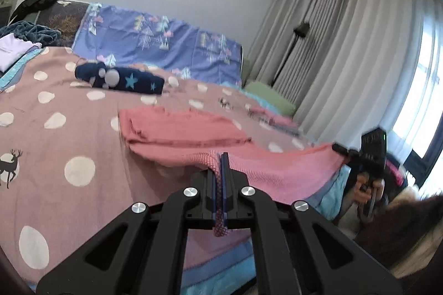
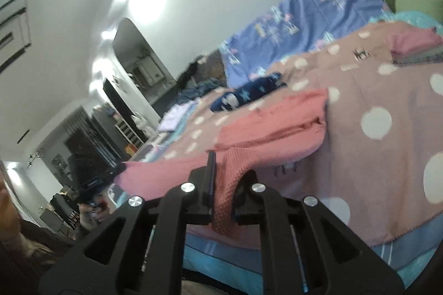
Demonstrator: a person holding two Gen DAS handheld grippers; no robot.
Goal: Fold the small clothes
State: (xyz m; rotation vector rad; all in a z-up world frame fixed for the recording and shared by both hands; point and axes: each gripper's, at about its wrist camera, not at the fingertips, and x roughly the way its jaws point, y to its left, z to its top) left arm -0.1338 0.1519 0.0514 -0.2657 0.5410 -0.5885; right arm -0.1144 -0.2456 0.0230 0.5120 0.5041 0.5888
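Observation:
A pink knit garment (image 1: 182,129) lies on the polka-dot blanket (image 1: 55,129), its far part folded flat and its near edge lifted. My left gripper (image 1: 220,159) is shut on that near edge. My right gripper (image 1: 339,147) holds the same edge further right, stretching it between the two. In the right wrist view, my right gripper (image 2: 221,156) is shut on the pink garment (image 2: 277,123), and the left gripper (image 2: 116,170) shows at the far left end of the stretched edge.
A folded navy star garment (image 1: 121,79) lies further back on the blanket. A stack of folded clothes (image 1: 274,118) sits at the right, and white folded clothes (image 1: 11,48) at far left. A blue patterned sheet (image 1: 166,40) covers the headboard. Curtains (image 1: 346,46) hang at right.

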